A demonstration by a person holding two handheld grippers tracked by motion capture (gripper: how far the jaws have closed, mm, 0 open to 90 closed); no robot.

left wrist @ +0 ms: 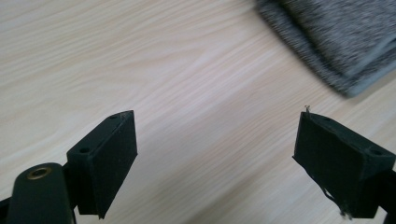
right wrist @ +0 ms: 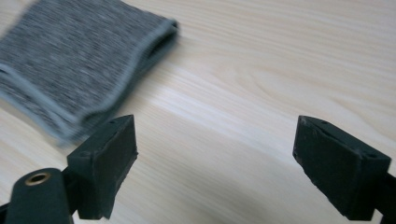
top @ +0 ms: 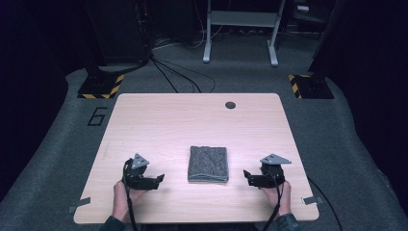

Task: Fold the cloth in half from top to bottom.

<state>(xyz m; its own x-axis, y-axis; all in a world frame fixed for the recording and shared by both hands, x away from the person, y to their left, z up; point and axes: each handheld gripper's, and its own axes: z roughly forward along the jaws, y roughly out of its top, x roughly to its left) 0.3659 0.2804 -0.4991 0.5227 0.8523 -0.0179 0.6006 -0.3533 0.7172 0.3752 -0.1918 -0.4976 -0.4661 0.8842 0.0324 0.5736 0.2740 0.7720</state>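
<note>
While the table (top: 159, 115) sits lit in a dark room, a folded grey cloth (top: 208, 164) lies flat near its front edge.

The cloth rests midway between two hand-held tools — the left gripper (top: 159, 179) just off its left side, the right gripper (top: 246, 174) just off its right. Both have jaws spread wide over bare wood, gripping nothing, neither touching the cloth.

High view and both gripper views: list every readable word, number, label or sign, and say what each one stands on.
"6": a dark digit marked on the grey floor mat, left of the table's far corner.
Yellow-and-black hazard stripes, no wording, edge the two stand bases on the floor.
The folded grey cloth, the left gripper and the right gripper show no readable text.
</note>
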